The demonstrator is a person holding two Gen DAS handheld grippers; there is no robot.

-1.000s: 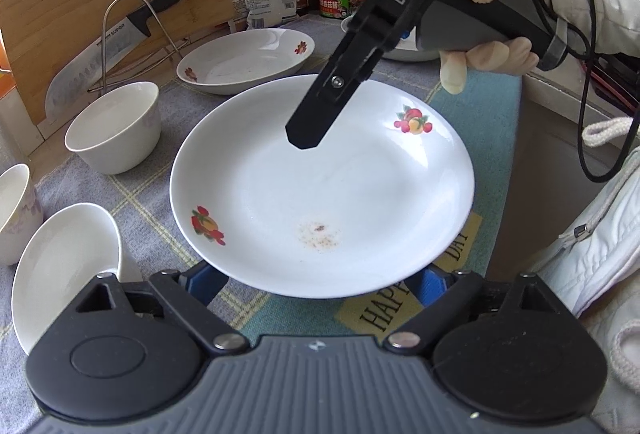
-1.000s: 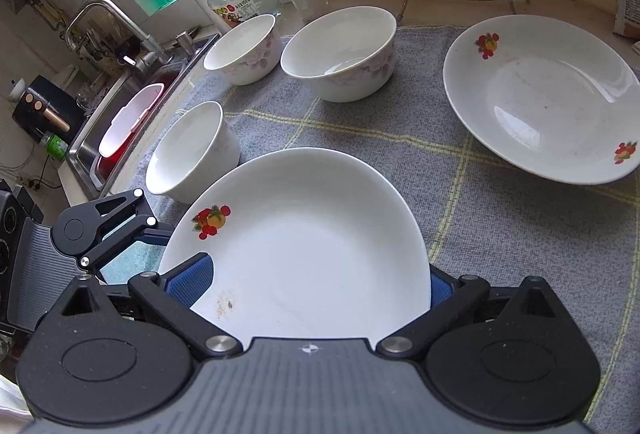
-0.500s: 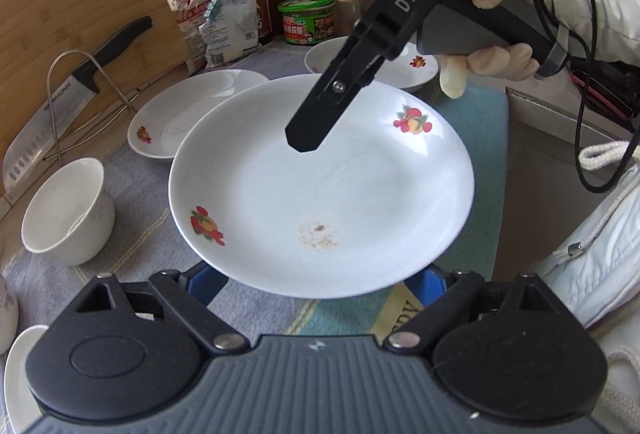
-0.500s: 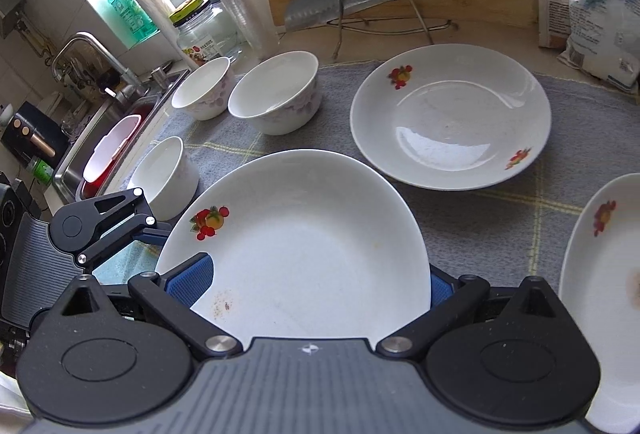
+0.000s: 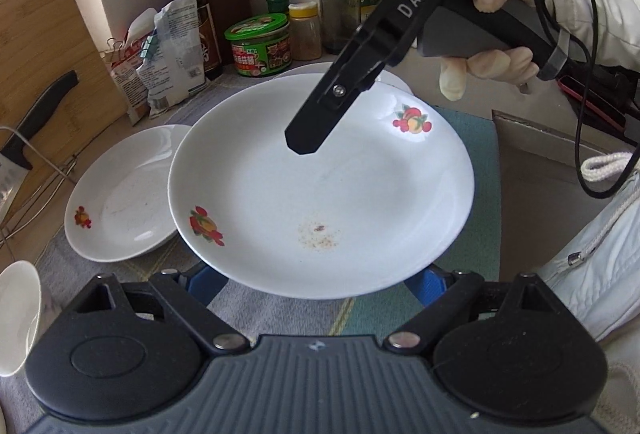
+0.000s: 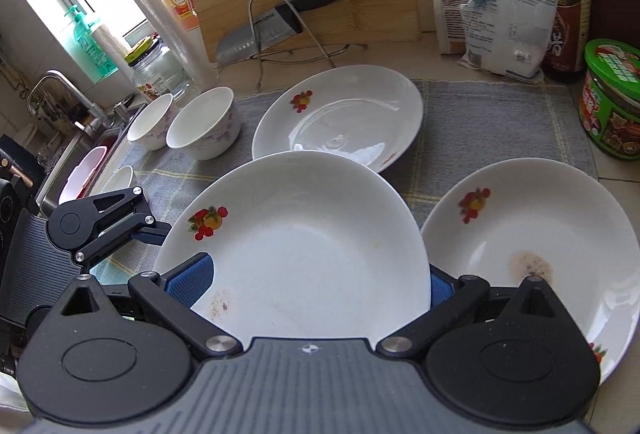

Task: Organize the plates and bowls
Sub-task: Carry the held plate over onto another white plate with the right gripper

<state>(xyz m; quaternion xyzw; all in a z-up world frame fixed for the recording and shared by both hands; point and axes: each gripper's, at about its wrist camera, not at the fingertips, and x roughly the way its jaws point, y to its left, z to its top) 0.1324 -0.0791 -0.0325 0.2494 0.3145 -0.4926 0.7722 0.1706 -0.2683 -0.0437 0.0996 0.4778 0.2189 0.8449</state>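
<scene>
While you are carrying the round white fruit-printed plate (image 5: 320,194) above the grey checked cloth (image 6: 480,114), both left gripper (image 5: 316,284) and right gripper (image 6: 318,282) are clamping it; only the right view is showing two white bowls (image 6: 204,130) beyond it.

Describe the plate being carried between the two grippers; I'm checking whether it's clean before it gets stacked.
The carried plate is round, shallow, glossy white, seemingly ceramic, with two red-and-orange fruit motifs on opposite sides of its rim. A reddish-brown speckled smear marks its well, so it looks unwashed. It sits roughly level above the mat, with the left gripper at its near edge and the right gripper at the far edge, blue fingers straddling the rim.
</scene>
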